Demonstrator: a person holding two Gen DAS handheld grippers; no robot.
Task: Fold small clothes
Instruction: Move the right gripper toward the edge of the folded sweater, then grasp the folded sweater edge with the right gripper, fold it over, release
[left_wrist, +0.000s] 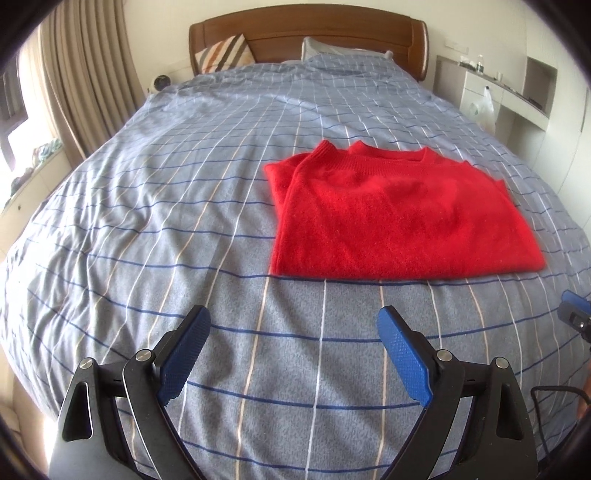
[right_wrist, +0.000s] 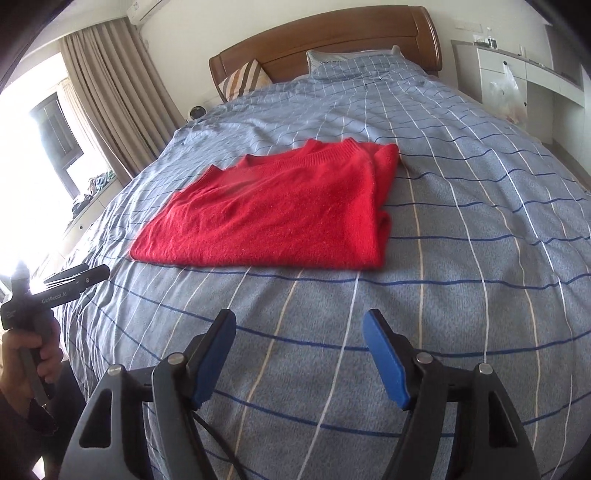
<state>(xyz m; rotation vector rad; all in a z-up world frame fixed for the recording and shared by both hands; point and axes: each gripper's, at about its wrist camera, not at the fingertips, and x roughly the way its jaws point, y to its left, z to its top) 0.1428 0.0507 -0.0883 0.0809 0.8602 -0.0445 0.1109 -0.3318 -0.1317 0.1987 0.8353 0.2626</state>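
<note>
A red knitted sweater (left_wrist: 395, 214) lies folded into a rough rectangle on the blue checked bed cover (left_wrist: 184, 221), its collar toward the headboard. It also shows in the right wrist view (right_wrist: 280, 214). My left gripper (left_wrist: 293, 321) is open and empty, held above the cover short of the sweater's near edge and to its left. My right gripper (right_wrist: 299, 325) is open and empty, also short of the near edge. The left gripper also shows at the left edge of the right wrist view (right_wrist: 74, 280), and the right gripper at the right edge of the left wrist view (left_wrist: 574, 314).
A wooden headboard (left_wrist: 306, 33) with a striped cushion (left_wrist: 225, 51) and a pillow (left_wrist: 332, 50) stands at the far end. Curtains (left_wrist: 81, 85) and a window sill are on the left. White shelving with a hanging plastic bag (left_wrist: 484, 105) is on the right.
</note>
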